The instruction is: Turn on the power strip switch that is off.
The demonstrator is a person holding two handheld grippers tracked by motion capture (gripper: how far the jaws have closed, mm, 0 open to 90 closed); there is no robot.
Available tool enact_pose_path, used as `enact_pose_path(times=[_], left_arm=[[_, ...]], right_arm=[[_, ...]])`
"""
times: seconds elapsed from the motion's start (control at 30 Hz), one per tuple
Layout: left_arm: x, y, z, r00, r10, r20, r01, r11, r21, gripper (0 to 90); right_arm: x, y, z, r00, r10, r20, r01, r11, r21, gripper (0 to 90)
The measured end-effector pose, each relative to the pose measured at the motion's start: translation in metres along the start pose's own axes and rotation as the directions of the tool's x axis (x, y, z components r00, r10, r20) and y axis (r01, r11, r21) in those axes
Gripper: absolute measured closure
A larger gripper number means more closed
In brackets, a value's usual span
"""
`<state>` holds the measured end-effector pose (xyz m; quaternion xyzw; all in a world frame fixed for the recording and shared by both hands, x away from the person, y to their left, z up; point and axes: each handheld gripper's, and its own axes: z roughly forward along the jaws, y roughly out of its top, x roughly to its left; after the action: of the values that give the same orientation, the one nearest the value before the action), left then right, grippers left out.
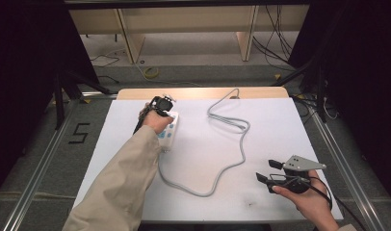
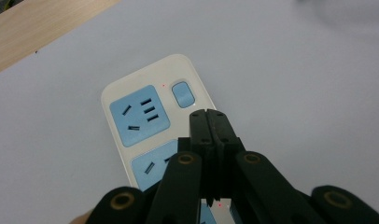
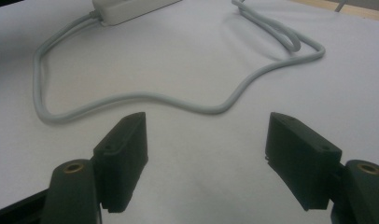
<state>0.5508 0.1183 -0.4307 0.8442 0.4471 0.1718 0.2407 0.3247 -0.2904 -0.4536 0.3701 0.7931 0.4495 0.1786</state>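
While over white power strip (image 2: 152, 116) at table's (image 1: 280, 120) far left, left gripper (image 2: 210, 122) jaws pressed together, gripping nothing, tips just short of blue switch (image 2: 183, 94). Right gripper (image 3: 206, 140) near right front edge, jaws spread wide, empty. Grey cord (image 1: 227, 159) looping across white tabletop between grippers.

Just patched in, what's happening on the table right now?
A person works a white power strip on the white table. The left gripper, jaws closed together, hovers over the strip just below its blue switch. The right gripper is open and holds nothing, near the table's front right. The strip's grey cable snakes between them.
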Motion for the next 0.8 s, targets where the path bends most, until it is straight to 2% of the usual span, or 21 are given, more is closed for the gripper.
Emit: enact_pose_path(times=[0.2,0.27,0.8], left_arm=[[-0.0002,-0.0006,0.0025,1.0,0.005,0.005,-0.006,0.9998,0.019,89.8],[-0.0005,-0.0009,0.0036,1.0,-0.004,0.004,0.003,0.9998,0.02,89.8],[-0.0023,-0.0011,0.008,1.0,0.006,0.005,-0.007,0.9993,0.036,89.8]], right_arm=[[-0.0001,0.0,-0.0001,1.0,-0.002,0.0,0.002,1.0,0.001,30.1],[-0.0001,0.0,-0.0002,1.0,-0.002,0.0,0.002,1.0,0.0,30.1],[-0.0001,-0.0002,-0.0003,1.0,-0.002,-0.001,0.002,1.0,-0.001,30.1]])
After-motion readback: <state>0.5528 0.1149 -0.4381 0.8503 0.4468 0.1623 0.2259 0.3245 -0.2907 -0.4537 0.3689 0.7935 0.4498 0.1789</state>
